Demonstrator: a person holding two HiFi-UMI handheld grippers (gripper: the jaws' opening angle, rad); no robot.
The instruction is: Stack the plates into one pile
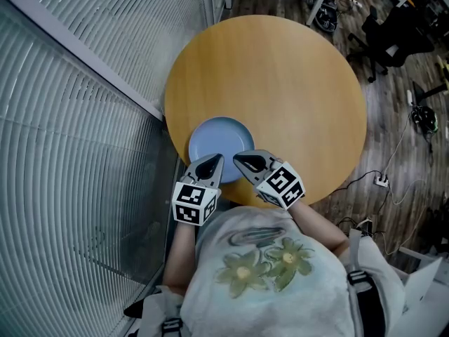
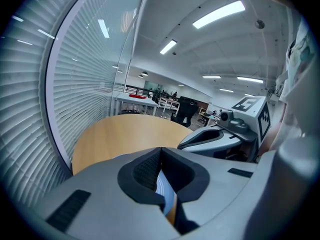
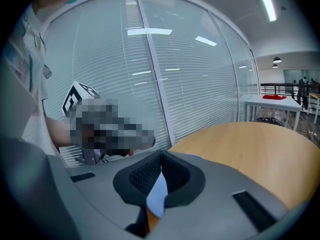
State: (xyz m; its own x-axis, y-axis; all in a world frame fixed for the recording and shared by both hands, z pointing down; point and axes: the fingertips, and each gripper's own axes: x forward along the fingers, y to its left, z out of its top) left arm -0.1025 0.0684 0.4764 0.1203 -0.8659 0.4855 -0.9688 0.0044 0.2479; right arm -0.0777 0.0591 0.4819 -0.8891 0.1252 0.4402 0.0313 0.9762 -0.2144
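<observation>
**Plate stacking, closing stage: one blue pile on the bench, both tools closed and empty**

Lower centre of the head view: the person's pale, flower-printed shirt [image 1: 266, 265], with both hands held close in front of it. Just above the shirt, the left tool [image 1: 216, 160] and the right tool [image 1: 240, 161] sit side by side. Their tips point toward the upper frame and overlap the near rim of the blue plate [image 1: 221, 142]. In each gripper view the two dark pads meet along a single seam with nothing clamped between them. A sliver of blue shows only through the gap below the pads. Both tools are therefore fully closed and carry nothing. Whether their tips touch the rim or hang just over it cannot be told.

The blue plate lies in the lower-left part of the round wooden bench [image 1: 295, 97], close to the edge nearest the person. From above it reads as one disc, and the number of plates in it cannot be resolved. No second plate shows elsewhere on the bench in any view.

Judged from this layout, the stacking looks finished or very nearly so. What remains is at most drawing the tools away from the pile.

Beyond the bench, slatted blinds [image 1: 70, 118] fill the left of the frame. A wooden floor [image 1: 393, 118] with chairs and cables occupies the upper right.
</observation>
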